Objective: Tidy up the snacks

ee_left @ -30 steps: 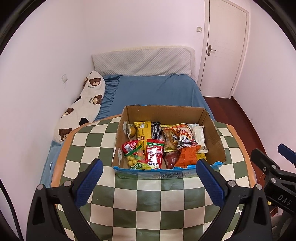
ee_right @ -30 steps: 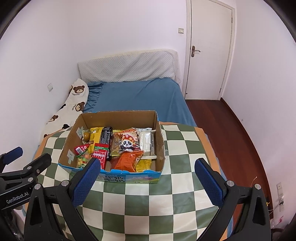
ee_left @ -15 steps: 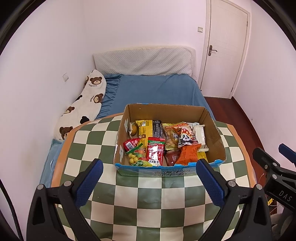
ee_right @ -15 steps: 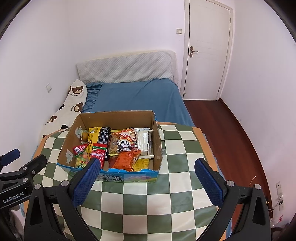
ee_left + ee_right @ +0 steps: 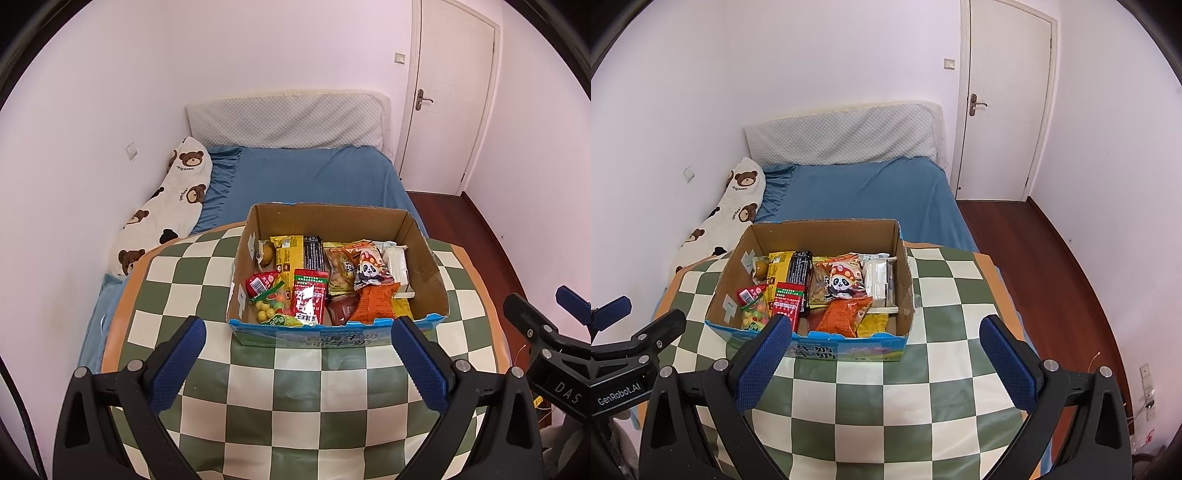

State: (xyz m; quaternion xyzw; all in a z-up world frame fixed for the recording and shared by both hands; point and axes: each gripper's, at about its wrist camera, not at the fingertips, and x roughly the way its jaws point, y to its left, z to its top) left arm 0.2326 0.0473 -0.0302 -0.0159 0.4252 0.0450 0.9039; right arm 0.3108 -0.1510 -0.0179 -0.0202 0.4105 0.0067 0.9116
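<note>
Bear-print white pillow lies far left on the blue bed. Nearer, the left gripper hovers over the green-and-cream checkered surface, fingers spread wide and holding nothing. Just beyond it sits the open cardboard box packed with colourful snack packets. At right, the right gripper is likewise wide open and empty, near the box's front wall.
</note>
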